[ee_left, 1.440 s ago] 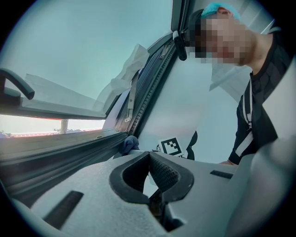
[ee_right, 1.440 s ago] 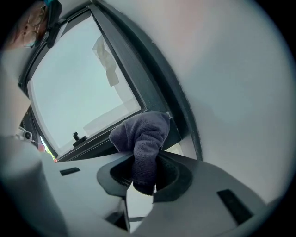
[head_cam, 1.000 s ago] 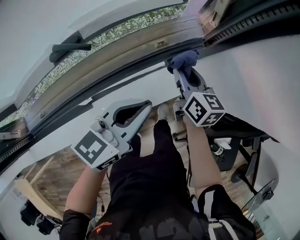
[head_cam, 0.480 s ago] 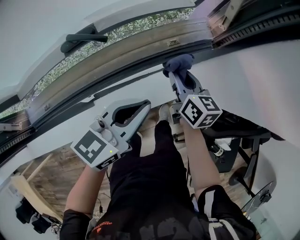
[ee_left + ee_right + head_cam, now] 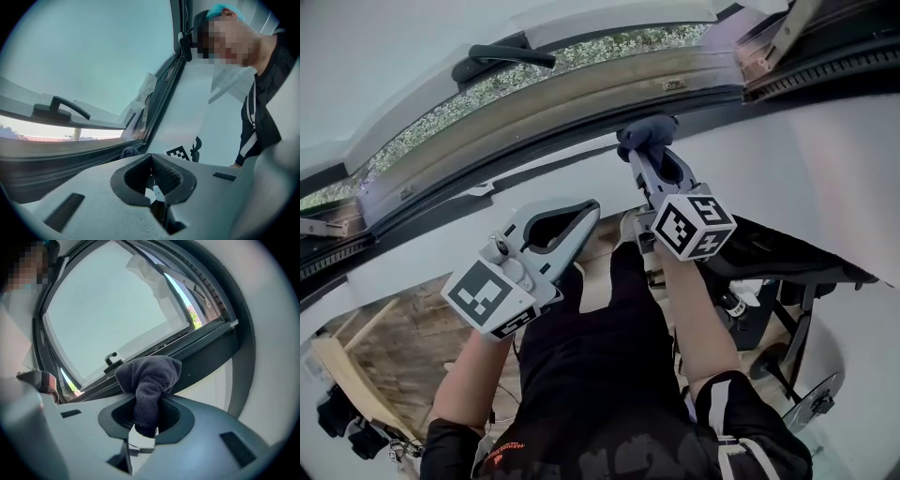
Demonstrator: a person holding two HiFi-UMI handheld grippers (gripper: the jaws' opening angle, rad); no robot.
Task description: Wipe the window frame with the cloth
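A dark blue cloth point(image 5: 647, 132) is bunched in my right gripper point(image 5: 639, 150), which is shut on it and presses it against the dark lower window frame point(image 5: 534, 142). In the right gripper view the cloth point(image 5: 147, 378) sticks up from between the jaws of the right gripper point(image 5: 145, 420), its top against the frame point(image 5: 201, 350). My left gripper point(image 5: 592, 208) is held lower and to the left, off the frame, shut with nothing in it. From the left gripper point(image 5: 154, 187) view, the cloth point(image 5: 129, 152) shows as a small dark lump on the frame.
The window sash is swung open, with a black handle point(image 5: 502, 58) on it and a metal stay arm point(image 5: 783, 33) at the top right. White wall point(image 5: 806, 159) lies below the frame. The person's legs, a wooden floor point(image 5: 394, 347) and a dark chair point(image 5: 787, 272) lie beneath.
The right gripper has slid the cloth leftward along the lower frame. The left gripper has stayed where it was.
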